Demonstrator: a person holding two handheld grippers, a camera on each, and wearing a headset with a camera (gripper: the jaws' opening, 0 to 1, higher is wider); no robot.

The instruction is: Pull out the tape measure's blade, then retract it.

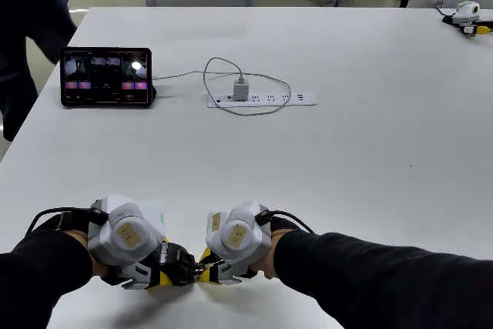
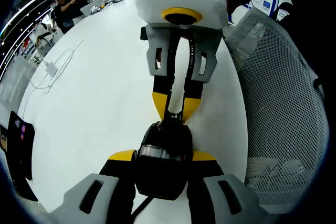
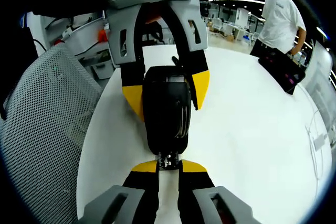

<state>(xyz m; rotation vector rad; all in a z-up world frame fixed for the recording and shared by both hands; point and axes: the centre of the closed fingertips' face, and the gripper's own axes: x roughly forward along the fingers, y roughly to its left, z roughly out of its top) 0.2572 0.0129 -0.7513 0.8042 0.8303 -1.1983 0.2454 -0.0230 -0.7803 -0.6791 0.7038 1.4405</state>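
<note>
A black tape measure (image 1: 179, 262) rests low on the white table (image 1: 347, 175), near its front edge, between my two grippers. My left gripper (image 1: 163, 270) is shut on its case (image 2: 163, 156), with the yellow tips on both sides. Facing it, my right gripper (image 1: 208, 267) is shut on the hook of the blade (image 3: 168, 160), right at the mouth of the case (image 3: 167, 114). Almost no blade shows between the hook and the case. In the left gripper view the right gripper (image 2: 176, 107) comes in from above; in the right gripper view the left gripper (image 3: 167, 90) does the same.
A tablet (image 1: 106, 77) stands at the far left, and a power strip (image 1: 262, 99) with a charger and looped cable lies mid-table. A grey mesh chair (image 2: 278, 103) is by the table's near edge. People stand beyond the far edge. Another device (image 1: 467, 13) lies at the far right corner.
</note>
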